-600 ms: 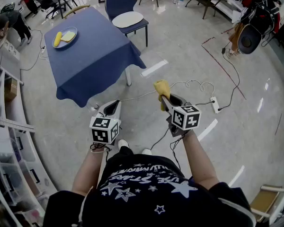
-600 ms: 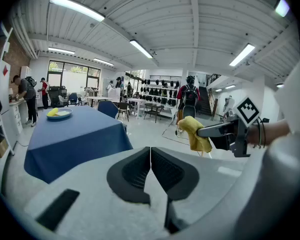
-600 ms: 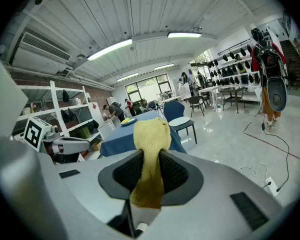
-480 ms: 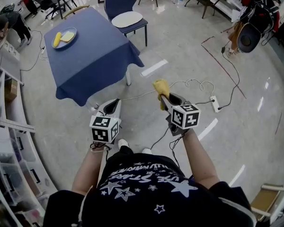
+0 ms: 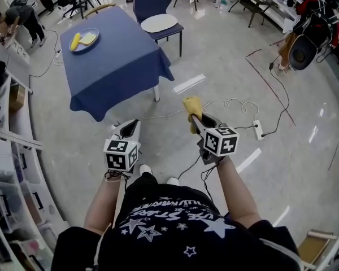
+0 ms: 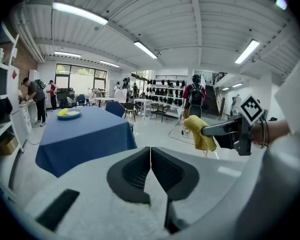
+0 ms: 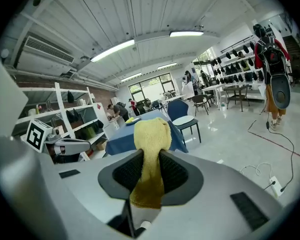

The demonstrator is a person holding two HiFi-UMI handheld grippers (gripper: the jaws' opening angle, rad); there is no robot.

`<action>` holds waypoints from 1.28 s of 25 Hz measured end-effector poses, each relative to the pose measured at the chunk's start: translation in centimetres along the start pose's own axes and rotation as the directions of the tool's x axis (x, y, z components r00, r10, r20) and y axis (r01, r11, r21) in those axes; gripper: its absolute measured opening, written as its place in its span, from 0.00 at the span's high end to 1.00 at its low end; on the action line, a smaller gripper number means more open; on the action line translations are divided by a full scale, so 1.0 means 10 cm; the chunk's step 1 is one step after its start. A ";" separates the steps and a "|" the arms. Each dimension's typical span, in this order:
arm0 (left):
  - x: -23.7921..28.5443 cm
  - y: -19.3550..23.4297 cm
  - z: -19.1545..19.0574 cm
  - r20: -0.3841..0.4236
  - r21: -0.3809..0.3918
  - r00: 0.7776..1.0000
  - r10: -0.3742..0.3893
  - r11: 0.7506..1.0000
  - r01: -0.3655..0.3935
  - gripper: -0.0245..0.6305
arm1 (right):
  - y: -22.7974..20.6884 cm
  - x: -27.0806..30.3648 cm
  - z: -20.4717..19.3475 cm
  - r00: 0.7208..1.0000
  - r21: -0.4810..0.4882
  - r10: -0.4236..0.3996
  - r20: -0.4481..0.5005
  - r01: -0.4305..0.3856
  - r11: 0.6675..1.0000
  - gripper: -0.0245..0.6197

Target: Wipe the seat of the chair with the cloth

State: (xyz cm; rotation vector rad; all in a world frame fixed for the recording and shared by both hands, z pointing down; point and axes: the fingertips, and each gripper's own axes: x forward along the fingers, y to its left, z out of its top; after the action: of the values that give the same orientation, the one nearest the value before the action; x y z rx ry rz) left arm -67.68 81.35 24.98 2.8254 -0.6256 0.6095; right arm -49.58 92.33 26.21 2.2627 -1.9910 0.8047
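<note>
While right gripper (image 5: 194, 120) clamps the cloth (image 5: 192, 105) and left gripper (image 5: 131, 126) is closed, the chair (image 5: 150, 0) stands well apart.

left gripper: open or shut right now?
Shut. In its own view the left gripper has both jaws pressed together with nothing between them.

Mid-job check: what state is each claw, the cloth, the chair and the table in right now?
Left claw: shut, nothing between its jaws.
Right claw: shut on the cloth.
Cloth: yellow, pinched, top end standing above the jaws.
Chair: upright at the table's far side, white plate on its seat, far from both claws.
Table: covered by a blue tablecloth.
</note>
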 end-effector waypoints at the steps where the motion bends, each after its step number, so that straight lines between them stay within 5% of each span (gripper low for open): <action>1: -0.04 0.03 -0.03 0.001 -0.011 1.000 0.015 1.000 -0.015 0.93 | -0.01 -0.01 -0.03 1.000 0.002 0.006 -0.003 -0.006 1.000 0.81; 11: 0.08 0.27 -0.25 -0.031 -0.071 0.998 0.049 0.996 -0.051 0.93 | -0.24 0.23 -0.13 0.999 0.042 -0.013 -0.038 0.015 0.999 0.81; 25: 2.12 1.03 0.69 -0.032 -0.068 0.998 -0.058 0.996 0.056 0.93 | -1.36 1.48 0.79 0.988 0.083 -0.137 -0.074 0.143 0.986 0.80; 32: 2.83 1.70 1.12 -0.047 -0.081 0.996 -0.079 0.994 0.075 0.93 | -1.51 2.42 1.30 0.989 0.116 -0.111 -0.095 0.122 0.986 0.80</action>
State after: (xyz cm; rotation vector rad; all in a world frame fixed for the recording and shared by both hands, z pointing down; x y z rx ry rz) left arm -47.81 52.98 28.56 2.7374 -0.5172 0.6248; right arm -29.59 68.36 29.08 2.3373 -1.8000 1.0209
